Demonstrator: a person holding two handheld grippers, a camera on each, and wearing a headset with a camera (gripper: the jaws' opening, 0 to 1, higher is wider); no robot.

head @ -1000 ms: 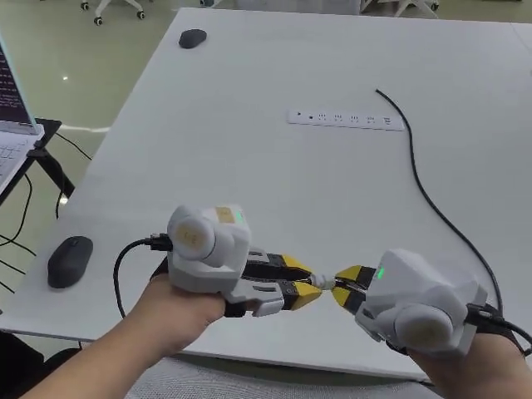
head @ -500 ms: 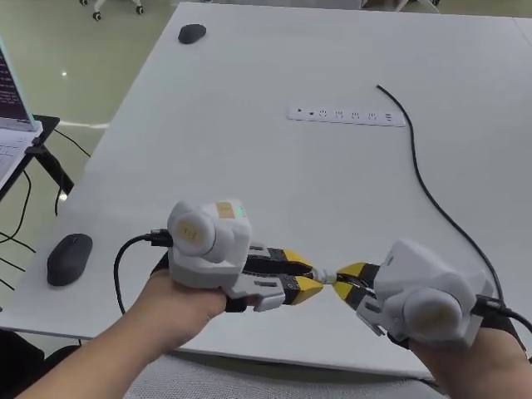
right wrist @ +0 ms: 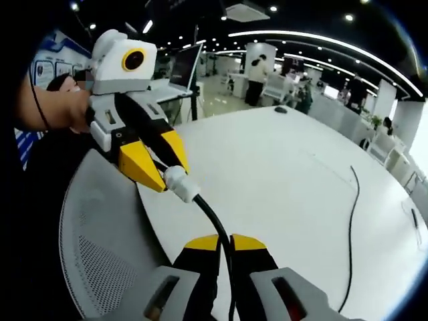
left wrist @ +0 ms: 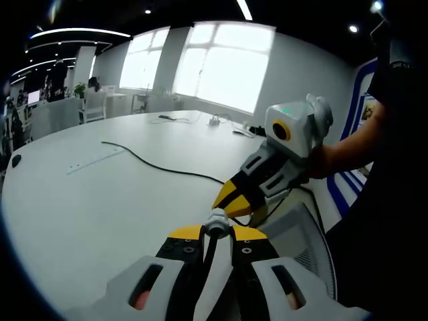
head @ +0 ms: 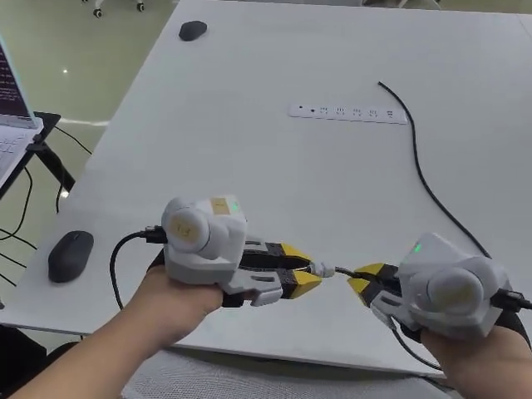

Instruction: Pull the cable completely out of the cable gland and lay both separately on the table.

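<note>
Above table edge: left gripper pinches cable gland, right gripper pinches cable. A weak pinch could let cable slip, or freed gland fall off the edge.

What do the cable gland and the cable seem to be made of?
The cable gland looks like moulded plastic: pale grey-white and dull, with no metallic glint. The cable has a smooth black sheath with a slight sheen and curves gently, so it is probably rubber or PVC.

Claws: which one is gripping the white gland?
The left claw, on the left in the head view: it is shut on the white gland, while the right claw pinches the black cable.
</note>
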